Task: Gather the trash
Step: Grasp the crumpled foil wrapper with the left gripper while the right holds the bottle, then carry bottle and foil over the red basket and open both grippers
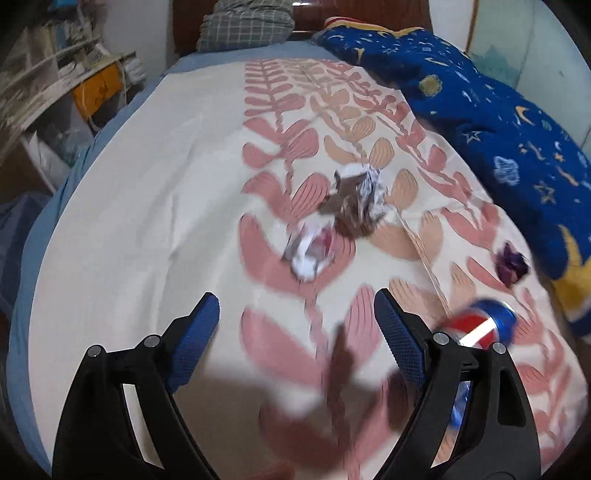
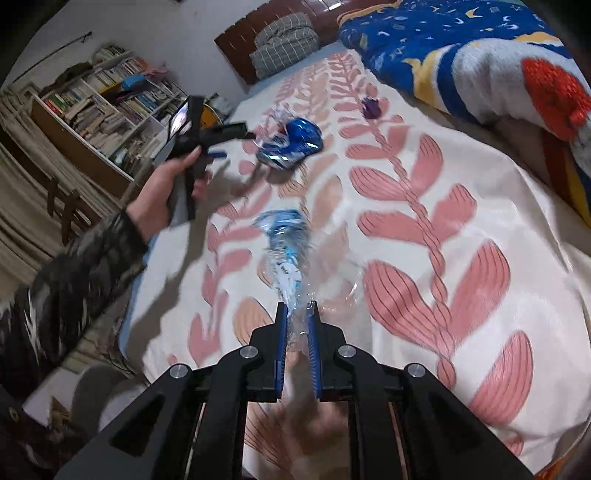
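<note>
Bottle: crushed plastic bottle [image 2: 286, 258] pinched by one end in the right tool [image 2: 298, 314], held above the bed [image 2: 517, 295] for carrying off.
Left tool: [image 1: 297, 314] spread wide, empty, facing crumpled paper [image 1: 310, 251].
Can: [image 2: 291, 142] lies near it on the bed.

Bed [image 1: 147, 206] covered by a cream sheet printed with pink leaf fronds. Lying on it, ahead of the open left tongs [image 1: 297, 325]: a white crumpled paper wad [image 1: 308, 251], and touching its far side a brown-and-white crumpled wrapper [image 1: 356, 199]. Right of these tongs: a crushed blue, red and white can [image 1: 480, 325]; farther right, a small purple wrapper [image 1: 511, 264]. A blue star-patterned blanket [image 1: 480, 110] lies along the bed's right edge; a grey checked pillow [image 1: 245, 27] lies at the far end.
</note>
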Demonstrator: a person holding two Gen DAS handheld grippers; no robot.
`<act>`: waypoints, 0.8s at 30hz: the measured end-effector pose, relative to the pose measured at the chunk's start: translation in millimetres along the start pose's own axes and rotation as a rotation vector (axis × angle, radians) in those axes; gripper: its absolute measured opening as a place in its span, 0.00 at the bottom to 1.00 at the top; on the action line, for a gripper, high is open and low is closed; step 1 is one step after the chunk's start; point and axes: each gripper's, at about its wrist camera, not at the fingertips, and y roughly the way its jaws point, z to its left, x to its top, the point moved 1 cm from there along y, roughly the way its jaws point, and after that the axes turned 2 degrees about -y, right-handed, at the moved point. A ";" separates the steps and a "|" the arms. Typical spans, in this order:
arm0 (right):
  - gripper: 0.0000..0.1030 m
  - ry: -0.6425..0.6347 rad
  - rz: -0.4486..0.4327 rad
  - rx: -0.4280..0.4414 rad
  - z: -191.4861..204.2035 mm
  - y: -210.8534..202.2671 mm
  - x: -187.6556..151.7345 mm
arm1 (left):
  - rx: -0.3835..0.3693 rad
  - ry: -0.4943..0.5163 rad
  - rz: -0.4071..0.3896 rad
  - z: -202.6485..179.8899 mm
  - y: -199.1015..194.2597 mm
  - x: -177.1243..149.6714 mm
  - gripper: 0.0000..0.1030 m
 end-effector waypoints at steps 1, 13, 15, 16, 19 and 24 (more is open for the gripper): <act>0.12 -0.012 0.008 -0.010 -0.4 1.1 -2.7 | 0.001 0.019 -0.008 -4.6 8.4 3.1 0.83; 0.12 -0.030 0.050 -0.025 -3.4 16.1 -8.3 | 0.044 0.057 -0.020 -21.6 38.4 1.5 0.23; 0.12 -0.034 0.049 -0.020 -2.2 17.7 -7.6 | 0.040 0.068 -0.030 -21.5 32.1 -3.3 0.20; 0.12 -0.036 0.048 -0.021 -0.8 17.9 -6.9 | 0.051 0.074 -0.032 -21.7 30.3 -4.0 0.20; 0.12 -0.039 0.041 -0.022 1.5 14.9 -5.1 | 0.099 0.163 -0.116 -34.4 -6.7 -16.6 0.20; 0.12 -0.036 -0.005 -0.012 4.7 -3.5 -1.1 | -0.004 0.161 -0.205 -58.7 -115.7 -45.7 0.20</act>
